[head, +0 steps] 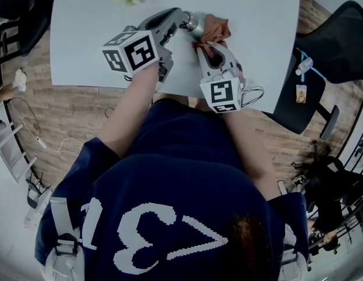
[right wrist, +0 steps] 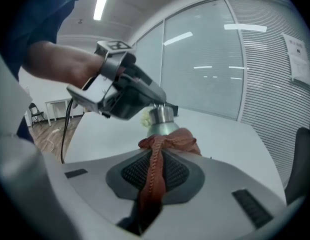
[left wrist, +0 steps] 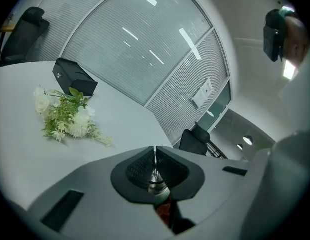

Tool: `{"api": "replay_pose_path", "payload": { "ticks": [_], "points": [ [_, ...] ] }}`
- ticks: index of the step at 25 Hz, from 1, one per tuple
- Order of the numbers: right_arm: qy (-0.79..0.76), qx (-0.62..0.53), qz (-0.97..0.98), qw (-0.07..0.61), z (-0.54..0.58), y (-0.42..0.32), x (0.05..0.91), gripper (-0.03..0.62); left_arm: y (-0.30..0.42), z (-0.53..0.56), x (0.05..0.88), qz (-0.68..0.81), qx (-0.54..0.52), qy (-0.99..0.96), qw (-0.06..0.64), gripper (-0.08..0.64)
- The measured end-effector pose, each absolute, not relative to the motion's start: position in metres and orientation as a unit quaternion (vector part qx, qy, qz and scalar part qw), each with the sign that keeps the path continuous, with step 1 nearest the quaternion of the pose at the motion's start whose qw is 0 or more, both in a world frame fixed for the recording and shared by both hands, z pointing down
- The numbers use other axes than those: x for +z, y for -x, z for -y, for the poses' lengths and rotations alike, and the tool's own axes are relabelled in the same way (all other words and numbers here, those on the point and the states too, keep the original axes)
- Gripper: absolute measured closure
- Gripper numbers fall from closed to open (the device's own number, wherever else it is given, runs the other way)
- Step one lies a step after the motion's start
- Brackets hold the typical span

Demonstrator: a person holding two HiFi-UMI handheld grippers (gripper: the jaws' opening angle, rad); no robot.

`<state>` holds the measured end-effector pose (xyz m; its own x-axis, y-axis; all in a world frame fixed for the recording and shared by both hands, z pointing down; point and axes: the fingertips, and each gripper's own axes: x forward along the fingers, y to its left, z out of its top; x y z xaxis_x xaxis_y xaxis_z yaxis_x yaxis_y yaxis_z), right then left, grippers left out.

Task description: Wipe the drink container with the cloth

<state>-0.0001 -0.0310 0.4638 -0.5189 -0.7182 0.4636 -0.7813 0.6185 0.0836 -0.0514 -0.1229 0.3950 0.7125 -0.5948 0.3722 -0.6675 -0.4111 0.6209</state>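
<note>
The room had a big white table (head: pixel 257 16) on a brown wooden floor (head: pixel 70 116). A bunch of white flowers (left wrist: pixel 65 119) lay on the table, with a black box (left wrist: pixel 74 77) just behind it. Black chairs (head: pixel 339 34) stood near the table. One wall was made of glass (left wrist: pixel 135 49) with thin blinds, and a sheet of paper (left wrist: pixel 202 93) hung there. A long light (right wrist: pixel 102 1) shone on the white ceiling. Far off stood a small white desk (right wrist: pixel 57 104).

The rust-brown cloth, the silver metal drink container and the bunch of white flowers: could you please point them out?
rust-brown cloth (right wrist: pixel 170 140), right gripper view, on its bunched end.
silver metal drink container (right wrist: pixel 162 118), right gripper view, on its neck.
bunch of white flowers (left wrist: pixel 67 119), left gripper view, on the leafy middle.
</note>
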Motion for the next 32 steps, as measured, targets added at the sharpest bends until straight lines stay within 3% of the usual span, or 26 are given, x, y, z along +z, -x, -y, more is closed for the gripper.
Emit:
{"api": "replay_pose_path", "payload": {
  "ticks": [7, 12, 18, 27, 32],
  "points": [
    [-0.434, 0.008, 0.883, 0.18, 0.066, 0.032, 0.4, 0.532, 0.053, 0.125, 0.396, 0.383, 0.039, -0.831, 0.402, 0.534],
    [-0.399, -0.051, 0.885, 0.236, 0.045, 0.031, 0.425, 0.532, 0.055, 0.126, 0.399, 0.382, 0.033, -0.825, 0.415, 0.535],
    [-0.401, 0.041, 0.86, 0.314, 0.014, -0.007, 0.506, 0.532, 0.056, 0.126, 0.4, 0.377, 0.027, -0.823, 0.424, 0.534],
    [-0.425, 0.02, 0.885, 0.189, 0.057, 0.036, 0.416, 0.532, 0.054, 0.129, 0.395, 0.372, 0.019, -0.824, 0.427, 0.534],
    [-0.427, -0.014, 0.884, 0.189, 0.068, 0.041, 0.411, 0.532, 0.055, 0.135, 0.395, 0.373, 0.018, -0.82, 0.433, 0.535]
  ]
}}
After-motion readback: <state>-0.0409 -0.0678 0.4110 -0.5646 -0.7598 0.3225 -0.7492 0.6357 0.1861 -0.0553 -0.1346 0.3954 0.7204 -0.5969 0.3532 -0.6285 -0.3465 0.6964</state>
